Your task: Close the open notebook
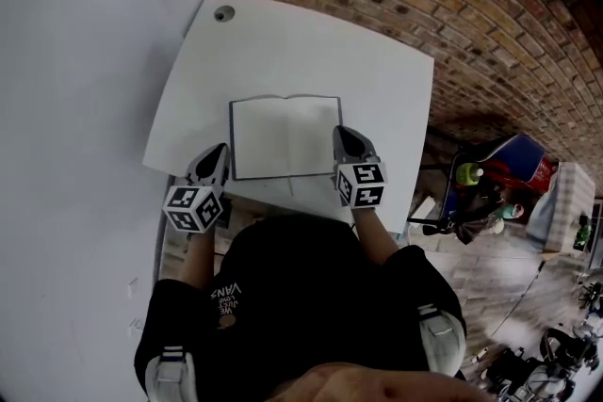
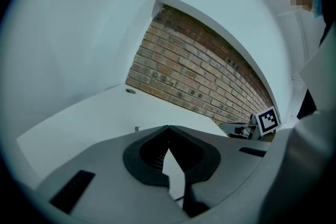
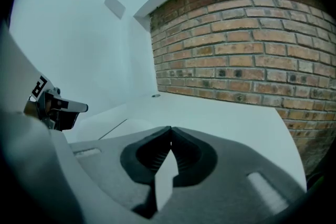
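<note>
An open notebook [image 1: 285, 136] with blank white pages and a dark cover edge lies flat on the white table [image 1: 367, 71], near its front edge. My left gripper [image 1: 219, 150] sits just left of the notebook's lower left corner, jaws shut with nothing between them. My right gripper [image 1: 342, 133] is at the notebook's right edge, jaws also shut and empty. In the left gripper view the shut tips [image 2: 168, 127] point over the tabletop toward the brick wall. The right gripper view shows its shut tips [image 3: 170, 128] and the notebook's edge [image 3: 113, 129] at left.
A brick wall [image 1: 452, 5] runs behind and right of the table, a white wall [image 1: 75, 61] to its left. A round cable hole [image 1: 223, 13] is at the table's far left corner. A cart with bottles and bags [image 1: 499, 184] stands on the floor at right.
</note>
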